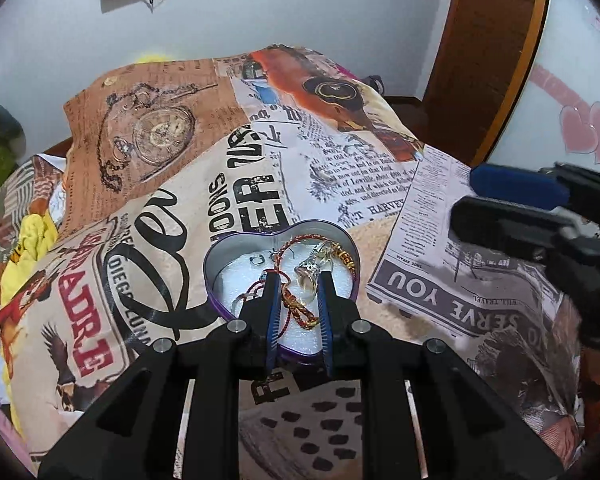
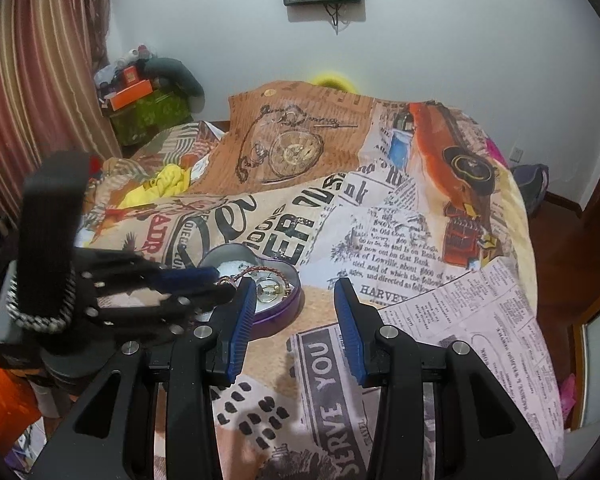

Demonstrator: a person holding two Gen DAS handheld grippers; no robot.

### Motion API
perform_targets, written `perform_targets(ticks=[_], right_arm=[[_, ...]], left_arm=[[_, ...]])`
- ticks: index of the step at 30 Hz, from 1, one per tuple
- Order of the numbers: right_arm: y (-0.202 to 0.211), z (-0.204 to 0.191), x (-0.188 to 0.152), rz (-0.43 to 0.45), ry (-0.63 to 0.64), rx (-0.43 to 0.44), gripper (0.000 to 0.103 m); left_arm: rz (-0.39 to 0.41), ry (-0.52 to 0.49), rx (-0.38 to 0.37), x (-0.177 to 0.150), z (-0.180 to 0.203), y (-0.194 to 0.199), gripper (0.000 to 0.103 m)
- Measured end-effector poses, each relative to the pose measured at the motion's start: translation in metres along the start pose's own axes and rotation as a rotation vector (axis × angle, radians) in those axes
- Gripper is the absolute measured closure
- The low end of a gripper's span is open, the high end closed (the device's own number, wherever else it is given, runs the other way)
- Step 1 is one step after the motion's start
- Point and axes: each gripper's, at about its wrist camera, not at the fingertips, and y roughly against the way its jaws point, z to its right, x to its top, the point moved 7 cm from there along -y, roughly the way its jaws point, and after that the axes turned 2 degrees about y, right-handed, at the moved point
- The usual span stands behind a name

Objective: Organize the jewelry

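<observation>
While both grippers hover w/ fingers apart, empty, one heart tin (image 1: pixel 216 264) holds jewelry.

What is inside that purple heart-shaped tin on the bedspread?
The heart-shaped tin holds a white foam lining, a red and gold braided cord, a clear ring and small silver pieces. The left gripper covers the near part, so anything there is hidden.

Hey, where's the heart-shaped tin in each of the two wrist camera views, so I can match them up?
Left wrist view: the heart-shaped tin sits low centre, straight ahead of the left gripper, whose fingers partly cover it.
Right wrist view: the tin lies left of centre, just beyond the right gripper's left finger.
Shared landmark: the "SERVE YOU" print on the bedspread, beside the tin in both views.
</observation>
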Motion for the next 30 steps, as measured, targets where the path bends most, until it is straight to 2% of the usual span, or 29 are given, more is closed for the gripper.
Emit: perform_targets(ticks=[4, 10, 12, 15, 16, 20, 23, 25, 27, 30], right_arm=[[0.013, -0.002, 0.004, 0.025, 0.009, -0.015, 0.066], [0.045, -0.014, 0.014, 0.095, 0.017, -0.035, 0.066], [0.063, -0.021, 0.021, 0.137, 0.023, -0.045, 0.066], [0.092, -0.03, 0.029, 0.21, 0.033, -0.062, 0.066], [0.102, -0.033, 0.031, 0.236, 0.036, -0.069, 0.066], [0.145, -0.045, 0.038, 0.349, 0.038, -0.093, 0.066], [0.174, -0.053, 0.041, 0.425, 0.026, -0.093, 0.066], [0.19, -0.056, 0.041, 0.467, 0.02, -0.097, 0.06], [0.205, -0.06, 0.039, 0.516, 0.012, -0.11, 0.048], [0.221, -0.065, 0.038, 0.57, 0.01, -0.132, 0.044]], left_arm=[[0.024, 0.02, 0.001, 0.002, -0.001, 0.016, 0.085], [0.158, 0.072, 0.034, 0.018, -0.009, 0.079, 0.085], [0.233, 0.088, 0.058, 0.024, -0.009, 0.111, 0.082], [0.337, 0.09, 0.094, 0.029, -0.006, 0.152, 0.072], [0.388, 0.092, 0.102, 0.03, -0.003, 0.173, 0.07], [0.504, 0.085, 0.111, 0.031, 0.011, 0.223, 0.063], [0.583, 0.078, 0.156, 0.027, 0.019, 0.252, 0.05], [0.626, 0.079, 0.165, 0.023, 0.024, 0.268, 0.044], [0.651, 0.087, 0.163, 0.019, 0.027, 0.281, 0.04], [0.686, 0.089, 0.166, 0.013, 0.034, 0.294, 0.031]])
